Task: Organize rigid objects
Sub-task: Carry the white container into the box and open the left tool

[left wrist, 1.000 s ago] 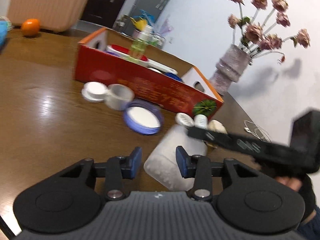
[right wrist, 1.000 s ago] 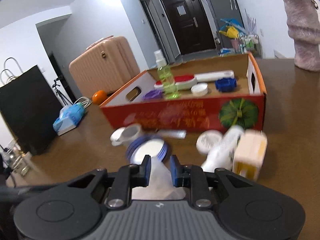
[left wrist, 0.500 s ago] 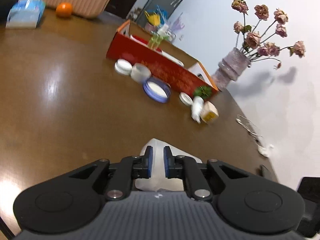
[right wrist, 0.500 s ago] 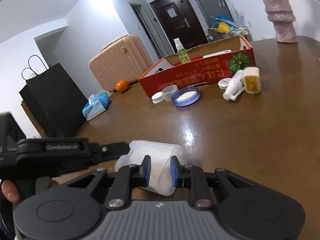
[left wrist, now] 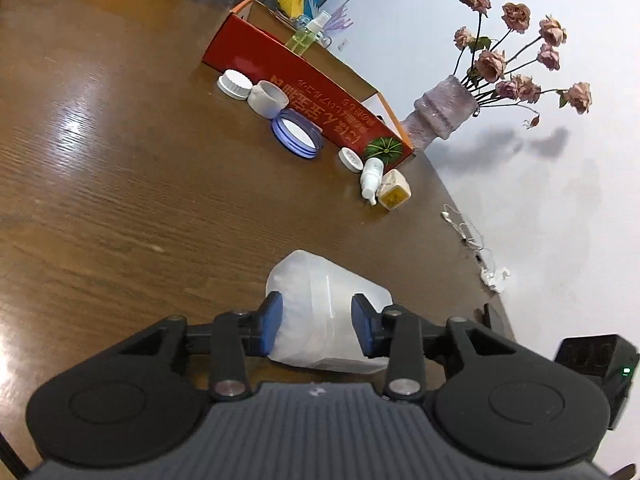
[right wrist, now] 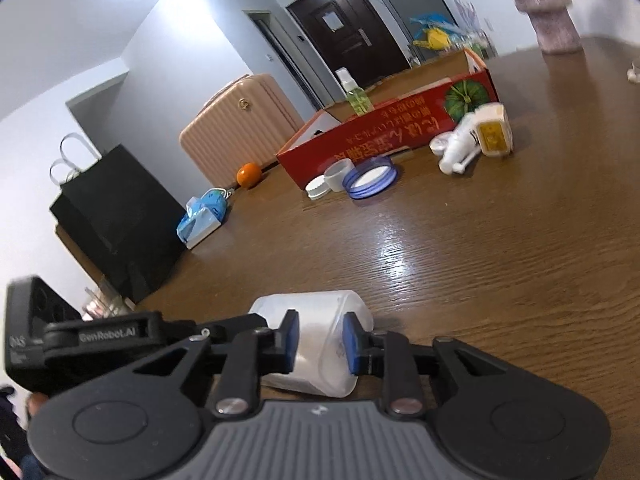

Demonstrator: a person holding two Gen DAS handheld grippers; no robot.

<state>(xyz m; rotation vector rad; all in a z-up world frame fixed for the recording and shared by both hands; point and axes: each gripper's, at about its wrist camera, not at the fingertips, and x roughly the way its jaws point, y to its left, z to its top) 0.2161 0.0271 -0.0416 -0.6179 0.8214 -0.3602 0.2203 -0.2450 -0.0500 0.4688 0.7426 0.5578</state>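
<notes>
A translucent white plastic container (left wrist: 326,312) lies on its side near the front of the wooden table; it also shows in the right wrist view (right wrist: 316,344). My left gripper (left wrist: 316,330) has its blue pads spread on either side of the container's end. My right gripper (right wrist: 319,342) is shut on the container's rim. Far off stands the red cardboard box (left wrist: 304,84), which also shows in the right wrist view (right wrist: 384,128), holding a green spray bottle (right wrist: 356,96). Before it lie a white cap (left wrist: 234,84), a white cup (left wrist: 267,98), a blue-rimmed lid (left wrist: 297,133), a small white bottle (left wrist: 371,176) and a yellow-labelled box (left wrist: 394,196).
A vase of dried roses (left wrist: 448,112) stands at the table's far corner. White earphones (left wrist: 464,232) and crumpled paper (left wrist: 494,278) lie by the right edge. An orange (right wrist: 248,174), a blue tissue pack (right wrist: 202,216), a black bag (right wrist: 116,216) and a pink suitcase (right wrist: 236,128) are at the left.
Both grippers have pulled the container back from the box toward the table's front. My left gripper, shut half a second ago, has opened its jaws wider around the container.
</notes>
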